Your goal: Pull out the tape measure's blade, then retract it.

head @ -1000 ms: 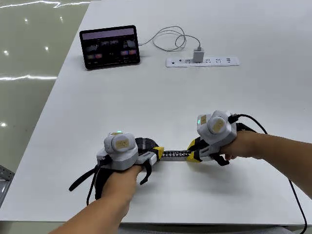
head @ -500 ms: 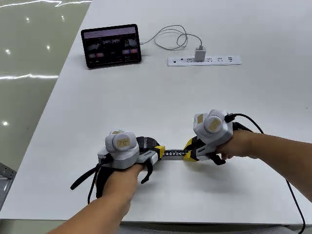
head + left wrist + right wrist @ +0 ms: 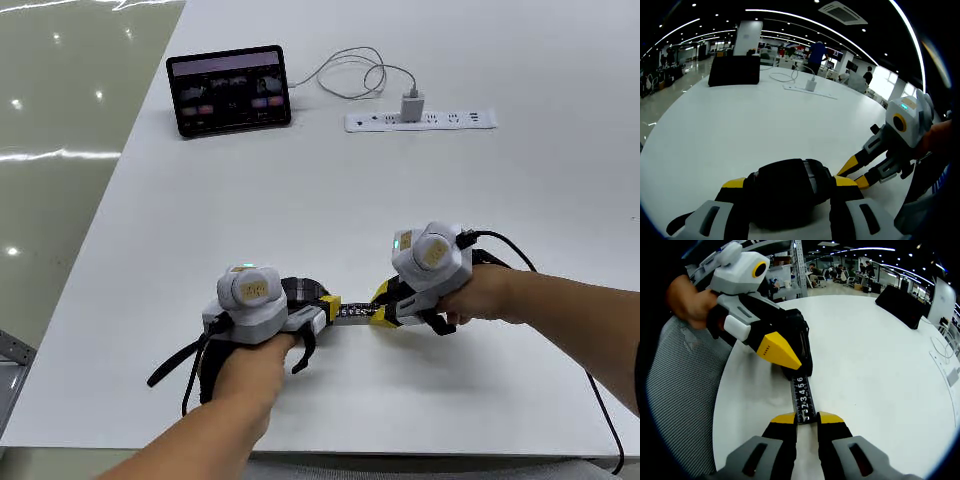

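White counter point(image 3: 300, 200) spreads under both arms, with a glossy floor point(image 3: 60, 130) past its edge. The tape measure point(image 3: 302, 293) lies close to the counter's near edge, its black case resting on the surface. The left gripper point(image 3: 325, 310), held in the left hand point(image 3: 255, 365), has its yellow-tipped fingers point(image 3: 733, 183) clamped on that case. One finger sits on each side, so in the left gripper view the dark body sits squarely between them. A short stretch of blade point(image 3: 802, 396) comes out of the tape measure and lies flat on the counter, dark with white numerals. The right gripper point(image 3: 807, 419), held in the right hand point(image 3: 480, 295), faces the tape measure from just beside it. Its fingers point(image 3: 785, 418) are pinched together on the blade's free end, with only a thin slit between the yellow tips. The tips of the two grippers are near each other but apart, and the blade bridges the gap. A black lead point(image 3: 515, 262) loops off the right gripper's back, away from the tape measure. Well beyond the tape measure, on the counter's far part, a tablet point(image 3: 229, 90) stands propped with its screen lit. Also well beyond the tape measure lies a white power strip point(image 3: 450, 120) with a charger point(image 3: 411, 105) plugged in. A pale cable point(image 3: 350, 72) curls from the charger towards the tablet.
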Tool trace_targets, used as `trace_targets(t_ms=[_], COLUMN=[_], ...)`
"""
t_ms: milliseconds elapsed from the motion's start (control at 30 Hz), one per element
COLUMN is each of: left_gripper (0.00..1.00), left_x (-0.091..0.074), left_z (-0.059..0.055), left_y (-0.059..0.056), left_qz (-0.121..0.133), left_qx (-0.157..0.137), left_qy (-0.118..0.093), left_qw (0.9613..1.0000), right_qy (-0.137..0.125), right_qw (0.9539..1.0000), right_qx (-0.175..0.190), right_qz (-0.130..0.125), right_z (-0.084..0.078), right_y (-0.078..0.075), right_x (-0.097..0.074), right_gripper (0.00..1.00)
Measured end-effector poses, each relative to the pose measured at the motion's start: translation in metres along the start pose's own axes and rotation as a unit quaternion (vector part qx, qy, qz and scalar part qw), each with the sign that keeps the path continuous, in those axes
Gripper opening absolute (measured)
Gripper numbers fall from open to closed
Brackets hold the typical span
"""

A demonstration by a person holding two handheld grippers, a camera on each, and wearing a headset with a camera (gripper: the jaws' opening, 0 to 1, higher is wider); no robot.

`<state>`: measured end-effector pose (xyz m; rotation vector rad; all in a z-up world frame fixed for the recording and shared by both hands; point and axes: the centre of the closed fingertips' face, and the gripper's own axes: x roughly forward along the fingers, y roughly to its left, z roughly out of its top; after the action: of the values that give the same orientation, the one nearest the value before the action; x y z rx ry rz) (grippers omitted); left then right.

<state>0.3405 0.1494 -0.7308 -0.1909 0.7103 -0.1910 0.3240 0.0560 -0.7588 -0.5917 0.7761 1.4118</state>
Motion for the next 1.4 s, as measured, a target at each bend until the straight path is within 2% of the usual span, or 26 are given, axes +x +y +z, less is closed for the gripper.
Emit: trace_targets(t_ms=[367, 833, 1100, 1400], left_gripper=[0.60, 0.61, 0.62, 0.63], left_x=[0.0007, 0.0008, 0.0008, -0.0004], left_z=[-0.0001, 0.0002, 0.0002, -0.0014], left_y=[-0.0002, -0.0005, -0.0009, -0.0035], left_qz=[-0.002, -0.005, -0.003, 0.011], left_qx=[-0.003, 0.000, 0.010, 0.039], left_qy=[0.000, 0.000, -0.005, -0.013], left_qw=[1.0000, 1.0000, 0.9999, 0.9991], right_qy=[-0.004, -0.005, -0.008, -0.011], right_qw=[0.9998, 0.9998, 0.9998, 0.9998], right_qx=[0.017, 0.021, 0.016, 0.015], right_qz=[0.001, -0.004, -0.008, -0.011], right_z=[0.0042, 0.0078, 0.0081, 0.0081], right_y=[0.0020, 0.0029, 0.0045, 0.0048], right_x=[0.0023, 0.0076, 0.0076, 0.0076], right_gripper=[0.10, 0.11, 0.12, 0.12])
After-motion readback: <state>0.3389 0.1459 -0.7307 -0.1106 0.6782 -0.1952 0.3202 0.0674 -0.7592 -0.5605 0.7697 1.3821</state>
